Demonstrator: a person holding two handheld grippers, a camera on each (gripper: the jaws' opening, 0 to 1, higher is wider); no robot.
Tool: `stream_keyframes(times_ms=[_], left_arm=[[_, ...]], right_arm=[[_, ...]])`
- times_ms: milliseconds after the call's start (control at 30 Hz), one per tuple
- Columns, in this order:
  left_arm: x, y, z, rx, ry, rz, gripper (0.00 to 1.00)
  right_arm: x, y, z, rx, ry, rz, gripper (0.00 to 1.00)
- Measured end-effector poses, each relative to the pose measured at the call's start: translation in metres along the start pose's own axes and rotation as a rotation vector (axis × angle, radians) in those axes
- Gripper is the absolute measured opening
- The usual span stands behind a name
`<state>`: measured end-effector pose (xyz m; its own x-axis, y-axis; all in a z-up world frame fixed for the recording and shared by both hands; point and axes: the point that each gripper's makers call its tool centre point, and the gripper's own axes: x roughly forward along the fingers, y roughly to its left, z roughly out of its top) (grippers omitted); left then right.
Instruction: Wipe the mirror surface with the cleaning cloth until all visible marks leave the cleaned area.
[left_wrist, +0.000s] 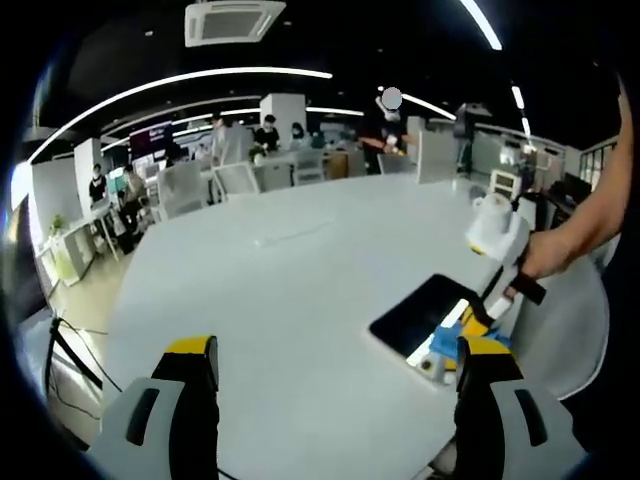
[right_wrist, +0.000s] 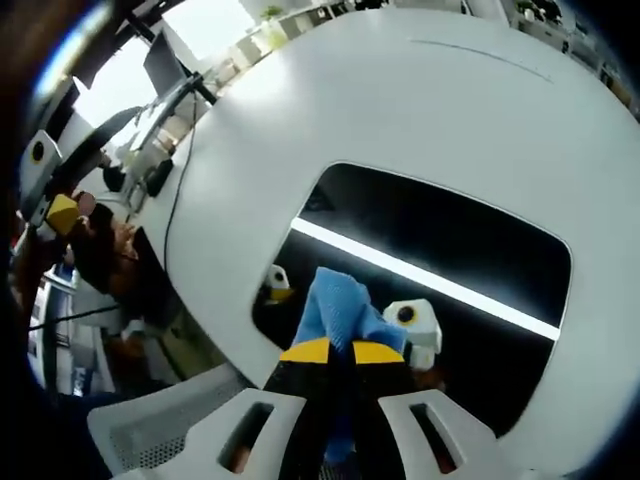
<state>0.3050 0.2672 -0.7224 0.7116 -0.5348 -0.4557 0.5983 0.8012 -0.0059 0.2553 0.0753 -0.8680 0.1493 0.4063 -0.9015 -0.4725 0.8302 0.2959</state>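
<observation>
One cloth (right_wrist: 340, 310), pinched in the closed right hand-held gripper (right_wrist: 340, 352), sits on the mirror (right_wrist: 450, 250) — its long axis runs ahead-right across the table (right_wrist: 400, 110); left hand-held gripper (left_wrist: 335, 362) open, farther off.

Looks like an open-plan office: people (left_wrist: 266, 135) are sitting at workstations in the back, strip lights (left_wrist: 180, 82) are glowing overhead, ceiling AC unit (left_wrist: 234, 20), big white desk (left_wrist: 290, 290).

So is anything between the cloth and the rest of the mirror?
Nothing visible. The right claw is shut on the cloth, which lies against the near edge of the mirror. The glass ahead carries only reflections.
</observation>
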Motion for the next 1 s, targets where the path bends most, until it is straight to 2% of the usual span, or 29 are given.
stream_keyframes(times_ms=[200,500,1000], left_arm=[[-0.003,0.001,0.003,-0.007,-0.014,0.011,0.99],[-0.004,0.002,0.001,-0.007,-0.01,0.012,0.99],[-0.002,0.004,0.005,0.003,-0.009,0.005,0.99]], right_arm=[[-0.002,0.005,-0.01,-0.017,0.017,0.002,0.0],[-0.002,0.002,-0.008,-0.022,0.012,0.014,0.0],[-0.01,-0.014,-0.015,-0.018,0.019,0.005,0.0]])
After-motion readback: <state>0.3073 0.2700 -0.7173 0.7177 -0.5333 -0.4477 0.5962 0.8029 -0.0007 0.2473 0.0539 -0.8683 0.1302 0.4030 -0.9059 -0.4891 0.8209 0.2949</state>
